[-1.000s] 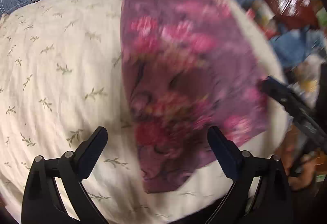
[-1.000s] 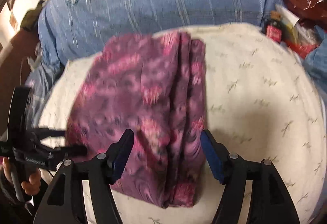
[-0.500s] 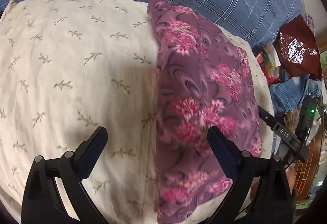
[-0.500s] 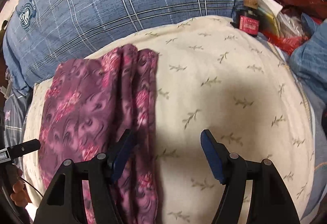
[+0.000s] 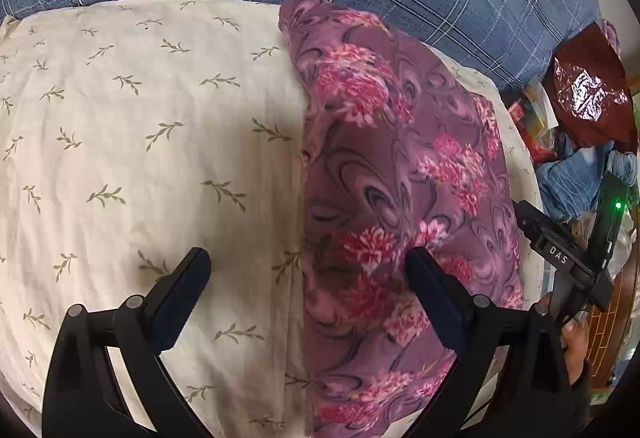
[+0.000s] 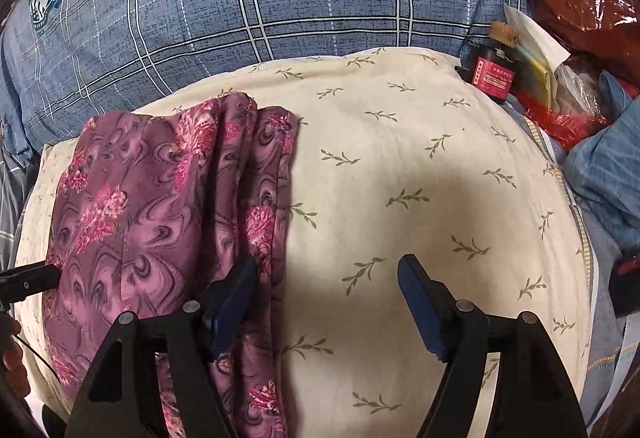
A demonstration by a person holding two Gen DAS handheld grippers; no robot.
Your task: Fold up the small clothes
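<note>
Now both my left gripper [image 5: 306, 288] and right gripper [image 6: 326, 294] hang spread and empty over the purple floral garment [image 5: 400, 206], folded lengthwise on the cream pillow [image 5: 140, 142], so next, I reckon, I pinch one end and fold it across.

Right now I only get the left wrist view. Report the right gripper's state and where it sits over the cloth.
Observer: The right gripper is open. One finger overlaps the edge of the purple floral cloth, the other is over bare cream pillow.
Operator: Describe that cloth edge.
Observer: It shows several lengthwise layers side by side, so the cloth is folded over there.
Operator: Name anything at the pillow's far right corner.
Observer: A small dark bottle with a red label sits right beside it.
</note>
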